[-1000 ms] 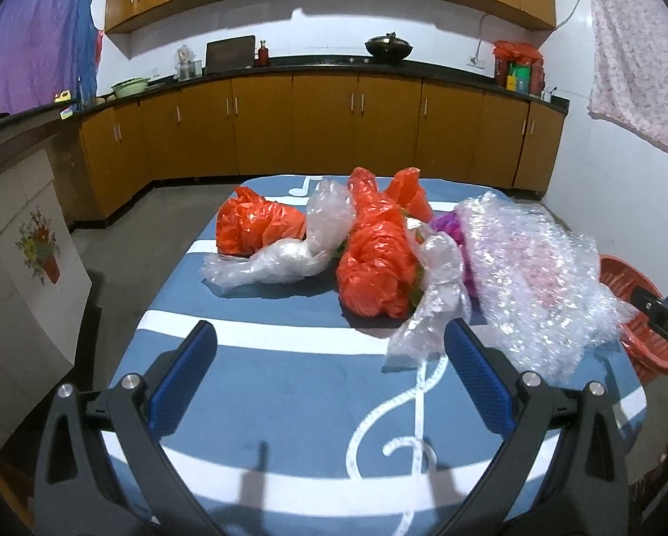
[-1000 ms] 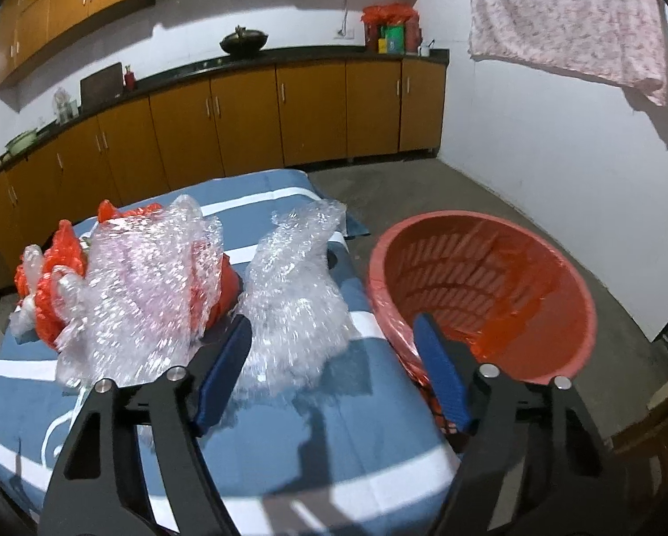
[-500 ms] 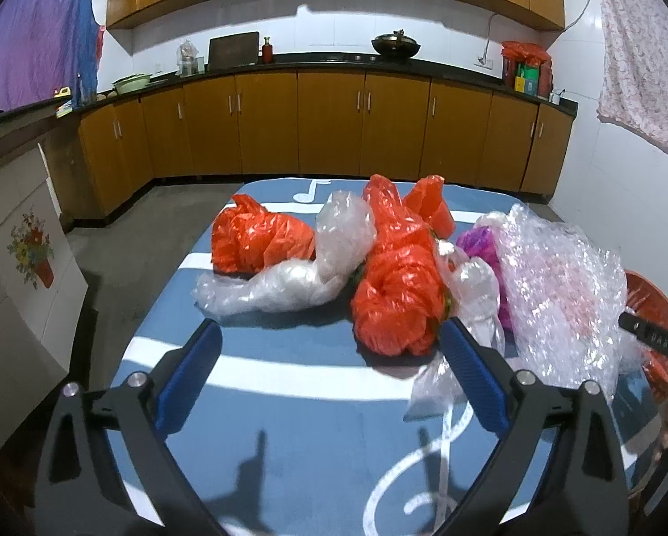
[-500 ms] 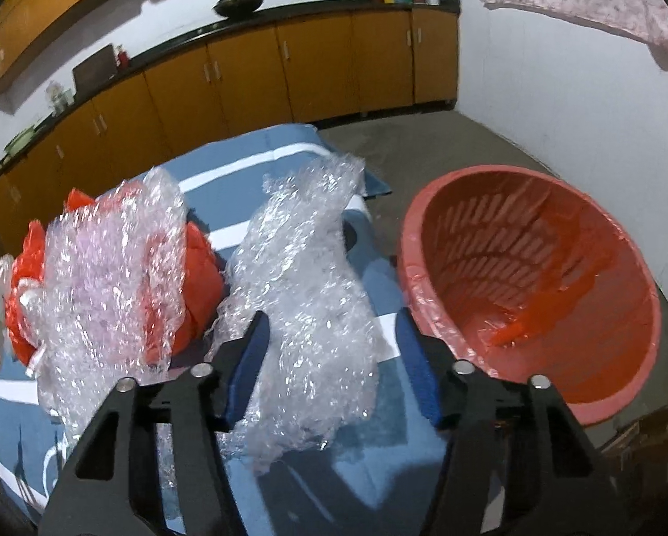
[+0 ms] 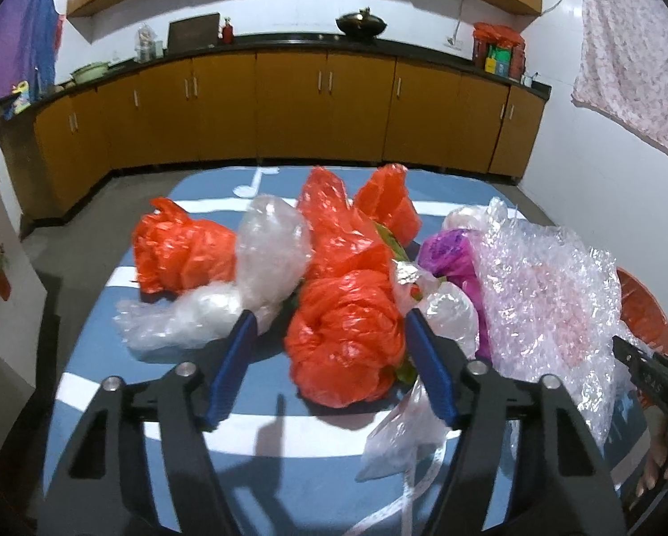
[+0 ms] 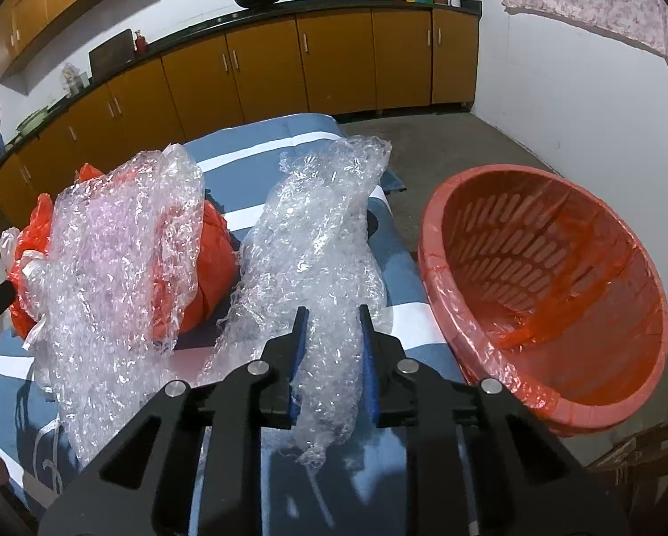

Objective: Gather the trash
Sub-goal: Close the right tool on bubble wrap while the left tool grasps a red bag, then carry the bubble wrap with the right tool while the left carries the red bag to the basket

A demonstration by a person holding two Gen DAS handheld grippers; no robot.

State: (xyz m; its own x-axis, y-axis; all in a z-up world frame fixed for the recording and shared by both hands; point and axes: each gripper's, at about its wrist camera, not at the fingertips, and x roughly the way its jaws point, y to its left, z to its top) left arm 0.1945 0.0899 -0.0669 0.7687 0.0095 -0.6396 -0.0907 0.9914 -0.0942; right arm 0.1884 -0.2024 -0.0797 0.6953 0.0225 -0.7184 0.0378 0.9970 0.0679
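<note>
Crumpled trash lies on a blue striped table [image 5: 262, 460]. My left gripper [image 5: 329, 317] straddles the nearest orange plastic bag [image 5: 347, 348]. Its jaws are closing: the right pad is at the bag's edge, while a gap remains at the left pad. In the right wrist view my right gripper [image 6: 332, 312] is closing on a long strip of clear bubble wrap [image 6: 316, 241], and both pads press into it. A red slatted basket [image 6: 535, 245] lined with an orange bag stands just right of the table, below its edge.
More trash sits behind: another orange bag [image 5: 182, 250], clear bags [image 5: 267, 241], a purple bag [image 5: 450, 250] and a large bubble-wrap sheet [image 5: 548, 295]. Brown cabinets [image 5: 325, 116] line the far wall. Floor shows beyond the table.
My left gripper has come forward to the orange bag and its jaws have narrowed around it. My right gripper has dropped onto the bubble-wrap strip and its jaws have closed in on it.
</note>
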